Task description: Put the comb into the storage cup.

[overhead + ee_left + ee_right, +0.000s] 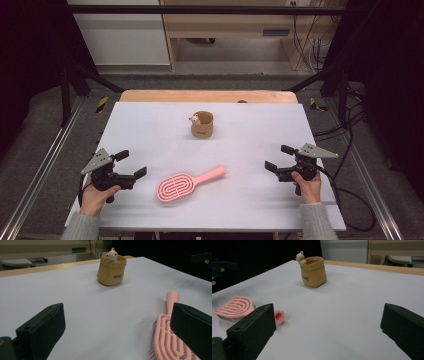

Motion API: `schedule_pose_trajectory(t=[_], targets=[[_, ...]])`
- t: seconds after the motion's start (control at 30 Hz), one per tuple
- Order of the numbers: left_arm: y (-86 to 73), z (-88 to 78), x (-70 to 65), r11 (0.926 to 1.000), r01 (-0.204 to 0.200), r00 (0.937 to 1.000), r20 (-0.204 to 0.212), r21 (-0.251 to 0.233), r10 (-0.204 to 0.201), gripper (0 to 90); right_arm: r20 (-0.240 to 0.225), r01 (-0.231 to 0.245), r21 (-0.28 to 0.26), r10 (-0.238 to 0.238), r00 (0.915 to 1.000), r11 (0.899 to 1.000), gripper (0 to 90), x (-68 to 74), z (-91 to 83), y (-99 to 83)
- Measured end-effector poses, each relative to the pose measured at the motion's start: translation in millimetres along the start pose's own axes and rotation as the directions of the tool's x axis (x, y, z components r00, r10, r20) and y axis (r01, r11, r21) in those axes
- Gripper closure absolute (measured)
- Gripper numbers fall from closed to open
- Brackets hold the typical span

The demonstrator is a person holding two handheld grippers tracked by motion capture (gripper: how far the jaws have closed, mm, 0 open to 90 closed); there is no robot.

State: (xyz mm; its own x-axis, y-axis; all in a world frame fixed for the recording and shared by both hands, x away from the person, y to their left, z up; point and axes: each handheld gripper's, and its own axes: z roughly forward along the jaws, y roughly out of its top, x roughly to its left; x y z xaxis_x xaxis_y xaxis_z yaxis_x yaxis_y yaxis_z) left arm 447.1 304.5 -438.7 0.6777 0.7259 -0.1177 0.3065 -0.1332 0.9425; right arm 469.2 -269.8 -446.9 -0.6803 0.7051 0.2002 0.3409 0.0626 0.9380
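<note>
Between the two claws, near the front middle of the white worktop point(150, 125), lies the pink plastic vented hairbrush point(186, 184), its long axis running from its head at about eight o'clock to its handle tip at two o'clock; the left claw point(134, 165), spread wide and holding nothing, sits just beside the head, while the right claw point(279, 158), equally spread and empty, is well apart from the handle. Seen from the left claw view, the bristles under the head show, whereas the right claw view looks into the handle's round end; the tan fabric pouch with a small toy animal at its rim point(202, 123) stands farther off at twelve o'clock.

Tan pouch point(111, 271) — dark script logo; unreadable
</note>
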Motion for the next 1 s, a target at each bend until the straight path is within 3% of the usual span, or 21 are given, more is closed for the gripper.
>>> schedule_pose_trajectory(t=[0.37,1.0], targets=[[3.3,-0.3,-2.6,1.0000,0.005,0.9999,-0.011,0.001,-0.005,0.0,0.001,-0.003,-0.001,0.003,1.0000,1.000,0.6,-0.7,-1.0,0.4],[13.8,9.2,-22.1,0.9995,-0.010,0.9999,-0.003,0.030,0.010,0.0,0.002,0.000,0.004,0.000,1.0000,1.000,0.6,-0.6,-1.0,0.4]])
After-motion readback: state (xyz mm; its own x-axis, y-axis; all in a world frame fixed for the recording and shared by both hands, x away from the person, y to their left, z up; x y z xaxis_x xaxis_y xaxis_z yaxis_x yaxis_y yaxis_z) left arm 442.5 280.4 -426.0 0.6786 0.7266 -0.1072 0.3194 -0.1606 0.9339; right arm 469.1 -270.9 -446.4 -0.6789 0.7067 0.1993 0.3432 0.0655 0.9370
